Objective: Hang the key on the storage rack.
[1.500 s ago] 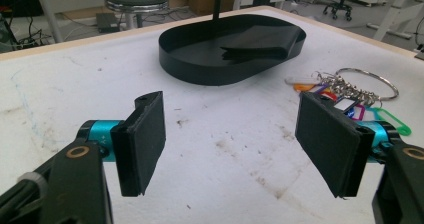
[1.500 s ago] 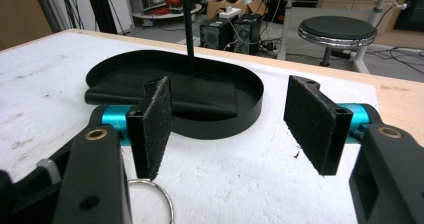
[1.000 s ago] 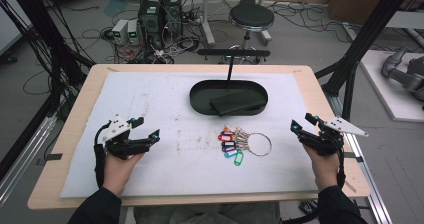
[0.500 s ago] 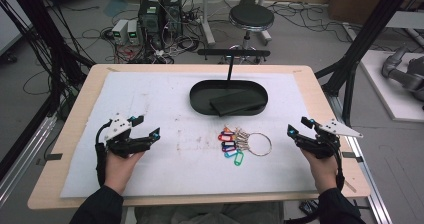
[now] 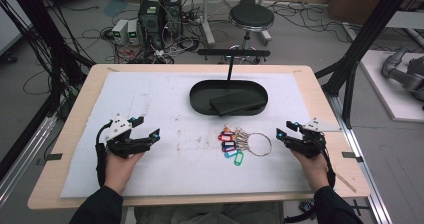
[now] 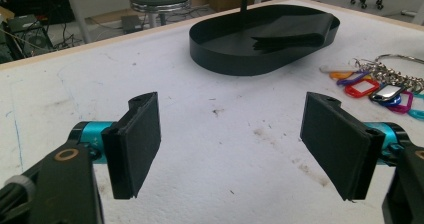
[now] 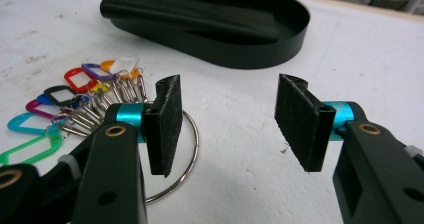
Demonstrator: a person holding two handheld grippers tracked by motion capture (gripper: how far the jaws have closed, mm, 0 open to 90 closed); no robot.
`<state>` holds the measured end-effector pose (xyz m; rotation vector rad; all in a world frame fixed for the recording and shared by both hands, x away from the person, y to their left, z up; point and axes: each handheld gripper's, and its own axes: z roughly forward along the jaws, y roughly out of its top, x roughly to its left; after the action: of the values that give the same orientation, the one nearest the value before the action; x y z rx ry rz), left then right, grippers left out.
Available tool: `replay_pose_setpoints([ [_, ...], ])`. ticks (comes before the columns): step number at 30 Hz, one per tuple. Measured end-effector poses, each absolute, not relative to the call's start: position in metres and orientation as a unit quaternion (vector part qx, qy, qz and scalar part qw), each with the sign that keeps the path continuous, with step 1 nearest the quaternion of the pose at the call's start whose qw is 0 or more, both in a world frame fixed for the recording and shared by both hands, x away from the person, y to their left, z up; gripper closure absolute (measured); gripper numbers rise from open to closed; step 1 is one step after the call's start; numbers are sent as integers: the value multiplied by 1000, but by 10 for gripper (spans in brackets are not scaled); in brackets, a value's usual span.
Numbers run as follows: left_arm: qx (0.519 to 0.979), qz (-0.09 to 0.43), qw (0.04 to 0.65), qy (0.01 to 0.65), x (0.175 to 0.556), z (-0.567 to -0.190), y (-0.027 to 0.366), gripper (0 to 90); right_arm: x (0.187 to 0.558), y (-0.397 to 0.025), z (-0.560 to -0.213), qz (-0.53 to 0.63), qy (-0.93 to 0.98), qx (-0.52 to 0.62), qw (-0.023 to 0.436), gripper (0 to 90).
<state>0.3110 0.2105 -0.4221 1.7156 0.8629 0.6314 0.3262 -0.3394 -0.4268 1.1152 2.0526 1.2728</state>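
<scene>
Lying on the white mat (image 5: 150, 104) near the middle of the table (image 5: 75, 119), the key bunch (image 5: 240, 143) has its coloured tags fanned toward the left and its big ring (image 5: 259, 144) toward the right. Just beside that ring hovers the right gripper (image 5: 285, 132), jaws spread wide and holding nothing; in its own view the ring (image 7: 192, 149) passes behind its left jaw and the tags (image 7: 60, 109) lie off to that side. Well apart from the keys, over bare mat, the left gripper (image 5: 147, 129) is also spread and empty, with the keys (image 6: 380, 81) at the right edge of its view. Beyond the keys sits a black oval tray (image 5: 200, 96) with a flat dark slab (image 5: 237, 102) in it.
</scene>
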Motion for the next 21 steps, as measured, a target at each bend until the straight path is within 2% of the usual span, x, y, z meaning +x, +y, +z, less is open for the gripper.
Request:
replay_pose_setpoints([
  [2, 719, 265, 530, 362, 310, -423, 211, 242, 330, -336, -430, 457, 756, 411, 223, 498],
  [12, 720, 264, 527, 365, 309, -424, 212, 243, 341, -326, -435, 444, 774, 400, 211, 579],
  [21, 725, 263, 523, 364, 307, -426, 211, 242, 361, -314, -444, 428, 803, 383, 162, 679],
])
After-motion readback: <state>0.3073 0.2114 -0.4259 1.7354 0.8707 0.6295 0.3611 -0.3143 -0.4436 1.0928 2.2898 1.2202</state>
